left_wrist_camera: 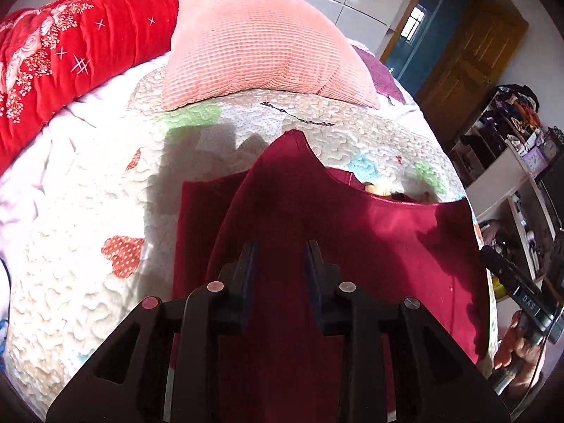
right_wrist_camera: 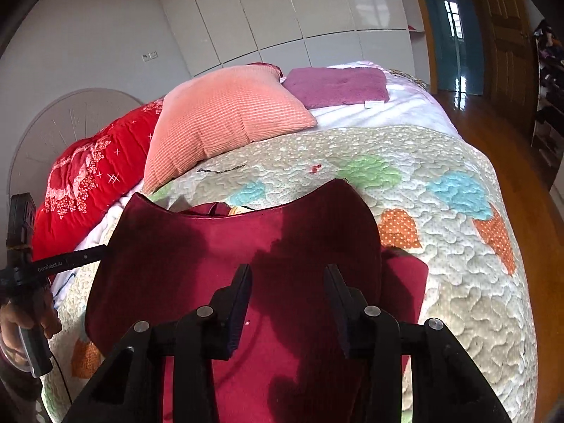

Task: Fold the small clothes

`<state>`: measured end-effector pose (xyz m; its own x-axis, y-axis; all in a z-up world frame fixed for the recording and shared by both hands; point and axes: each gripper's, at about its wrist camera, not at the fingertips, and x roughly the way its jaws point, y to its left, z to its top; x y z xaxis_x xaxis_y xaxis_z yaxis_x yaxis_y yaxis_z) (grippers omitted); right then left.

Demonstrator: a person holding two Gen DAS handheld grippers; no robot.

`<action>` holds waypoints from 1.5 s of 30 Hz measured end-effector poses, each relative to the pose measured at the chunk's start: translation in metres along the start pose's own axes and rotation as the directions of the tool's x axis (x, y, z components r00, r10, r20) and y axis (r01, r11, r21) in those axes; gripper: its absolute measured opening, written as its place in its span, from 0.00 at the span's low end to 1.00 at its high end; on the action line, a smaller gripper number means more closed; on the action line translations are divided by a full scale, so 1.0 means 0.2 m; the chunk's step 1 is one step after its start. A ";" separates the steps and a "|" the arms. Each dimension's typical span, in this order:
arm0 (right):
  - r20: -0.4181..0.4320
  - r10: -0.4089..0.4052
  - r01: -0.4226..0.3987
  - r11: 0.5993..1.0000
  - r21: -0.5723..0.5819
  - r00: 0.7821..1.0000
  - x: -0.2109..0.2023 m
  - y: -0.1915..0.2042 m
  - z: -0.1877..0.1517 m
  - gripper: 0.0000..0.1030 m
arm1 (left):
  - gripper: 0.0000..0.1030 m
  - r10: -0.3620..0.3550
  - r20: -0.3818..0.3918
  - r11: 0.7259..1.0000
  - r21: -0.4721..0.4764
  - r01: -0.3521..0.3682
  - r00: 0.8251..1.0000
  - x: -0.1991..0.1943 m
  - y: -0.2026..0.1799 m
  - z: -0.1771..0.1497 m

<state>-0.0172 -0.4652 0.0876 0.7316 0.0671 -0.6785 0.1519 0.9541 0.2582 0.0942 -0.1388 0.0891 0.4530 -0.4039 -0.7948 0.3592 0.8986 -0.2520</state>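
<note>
the dark red garment [left_wrist_camera: 317, 218] lies folded on the quilt [left_wrist_camera: 88, 211]; left gripper [left_wrist_camera: 280, 246] and right gripper [right_wrist_camera: 287, 271] hover over it, jaws apart and empty, pink pillow [left_wrist_camera: 253, 46] at twelve o'clock

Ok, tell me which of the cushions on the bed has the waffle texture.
The salmon-pink cushion, propped beside the red floral quilt. The purple cushion behind it looks plush and smooth and lies flat.
</note>
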 end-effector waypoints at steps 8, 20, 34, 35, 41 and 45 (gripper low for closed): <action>-0.132 -0.116 0.122 0.992 0.040 0.984 0.34 -0.15 0.09 0.39 | 0.26 0.116 -0.057 0.992 -0.046 -0.119 0.992 0.34 0.07 0.12; -0.112 -0.185 0.184 0.983 -0.019 0.976 0.34 -0.09 0.07 0.39 | 0.26 0.120 0.006 0.993 -0.020 -0.119 0.993 0.31 0.04 0.09; -0.042 -0.220 0.218 0.975 -0.051 0.974 0.01 0.04 0.04 0.41 | 0.45 0.082 0.064 0.995 0.049 -0.085 0.995 -0.01 -0.07 -0.08; -0.040 -0.222 0.220 0.974 -0.058 0.974 -0.01 0.05 0.03 0.41 | 0.53 0.067 0.072 0.997 0.043 -0.071 0.995 -0.03 -0.07 -0.10; -0.006 -0.253 0.250 0.959 -0.134 0.967 -0.13 0.16 -0.04 0.42 | 0.62 0.015 0.090 1.000 0.013 -0.016 0.996 -0.14 -0.08 -0.20; 0.030 -0.269 0.270 0.946 -0.179 0.963 -0.20 0.23 -0.07 0.43 | 0.62 0.014 0.106 0.999 0.048 -0.019 0.994 -0.20 -0.12 -0.26</action>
<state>-0.0477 -0.4203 0.1170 0.6834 -0.2011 -0.7018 0.2227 0.9729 -0.0619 0.0246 -0.1357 0.0980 0.5421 -0.4077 -0.7348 0.3891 0.8968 -0.2105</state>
